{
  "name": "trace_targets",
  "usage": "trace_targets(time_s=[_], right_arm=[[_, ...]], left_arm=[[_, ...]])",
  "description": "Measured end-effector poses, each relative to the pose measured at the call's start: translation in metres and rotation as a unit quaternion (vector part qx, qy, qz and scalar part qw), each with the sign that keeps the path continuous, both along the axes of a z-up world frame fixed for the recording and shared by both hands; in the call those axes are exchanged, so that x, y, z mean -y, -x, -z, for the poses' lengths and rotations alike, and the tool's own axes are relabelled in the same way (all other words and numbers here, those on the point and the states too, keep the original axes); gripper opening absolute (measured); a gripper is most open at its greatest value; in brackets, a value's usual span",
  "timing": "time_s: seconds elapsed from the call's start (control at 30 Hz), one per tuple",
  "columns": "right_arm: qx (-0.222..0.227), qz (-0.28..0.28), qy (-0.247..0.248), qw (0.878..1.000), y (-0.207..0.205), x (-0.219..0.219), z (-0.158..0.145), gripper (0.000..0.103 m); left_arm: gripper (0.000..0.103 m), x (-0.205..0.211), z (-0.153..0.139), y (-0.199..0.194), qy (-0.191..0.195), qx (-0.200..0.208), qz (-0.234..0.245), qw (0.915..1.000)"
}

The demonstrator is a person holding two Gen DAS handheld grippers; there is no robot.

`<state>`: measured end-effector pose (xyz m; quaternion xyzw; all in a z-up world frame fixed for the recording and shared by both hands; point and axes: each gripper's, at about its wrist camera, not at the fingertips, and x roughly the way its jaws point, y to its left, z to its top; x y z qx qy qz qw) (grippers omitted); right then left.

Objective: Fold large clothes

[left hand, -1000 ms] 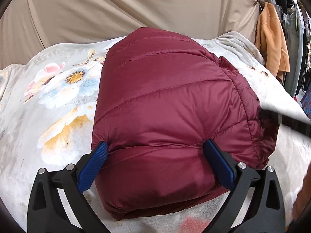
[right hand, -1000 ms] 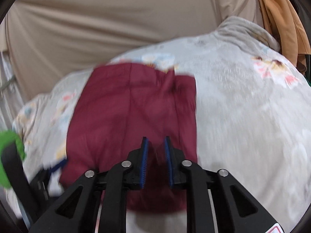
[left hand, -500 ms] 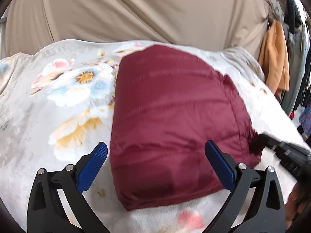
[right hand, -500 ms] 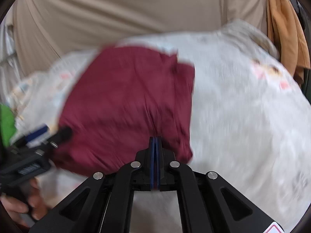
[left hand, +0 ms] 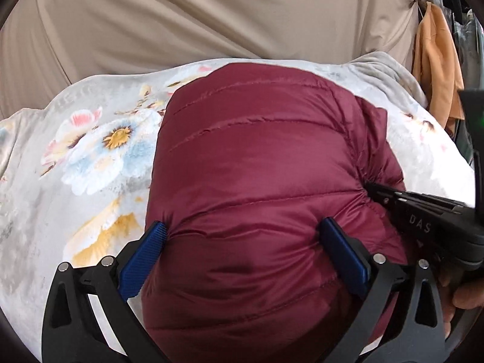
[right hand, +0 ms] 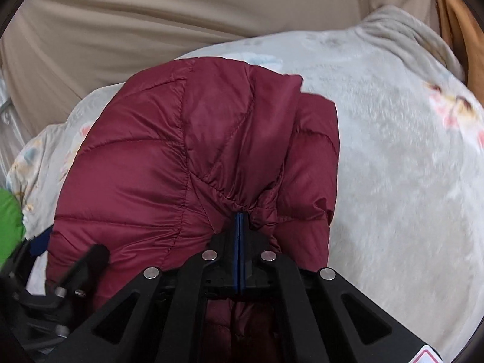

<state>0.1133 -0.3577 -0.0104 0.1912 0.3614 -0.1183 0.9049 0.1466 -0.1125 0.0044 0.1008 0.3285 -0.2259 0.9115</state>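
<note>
A maroon quilted puffer jacket (left hand: 260, 187) lies folded into a thick bundle on a floral blanket (left hand: 99, 151). My left gripper (left hand: 245, 248) is open wide, its blue pads pressed against the bundle's near end on both sides. My right gripper (right hand: 240, 216) has its blue pads together, pinching a gathered fold of the jacket (right hand: 193, 157) at its near edge. The right gripper also shows in the left wrist view (left hand: 423, 211), pushed into the bundle's right side.
A beige curtain (left hand: 211, 15) hangs behind the bed. An orange garment (left hand: 435, 60) hangs on a rack at the right. The blanket's bare part (right hand: 408, 181) spreads to the right of the jacket. The left gripper's body and a green tag (right hand: 9, 214) sit at the left.
Both grippers have moved back in on the jacket. The left gripper now straddles the bundle's near end, and the shut right gripper has bunched fabric at its tips.
</note>
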Motion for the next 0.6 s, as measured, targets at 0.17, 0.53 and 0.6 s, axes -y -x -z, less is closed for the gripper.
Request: trace_targets(time_s=[0.17,0.53,0.6], right_arm=[[0.031,0.015,-0.039,0.999,0.022,0.004,-0.005,0.000],[0.009,0.035,-0.057,0.998,0.093,-0.005,0.013,0.020],[0.006,0.037,-0.055,0.998,0.088,-0.007,0.022,0.020]], left_arm=[[0.098,-0.004,0.004,-0.003,0.002,-0.003,0.001,1.0000],[0.098,-0.004,0.005,0.000,0.004,0.005,0.006,1.0000],[0.098,-0.002,0.005,0.002,-0.003,0.012,0.005,0.9999]])
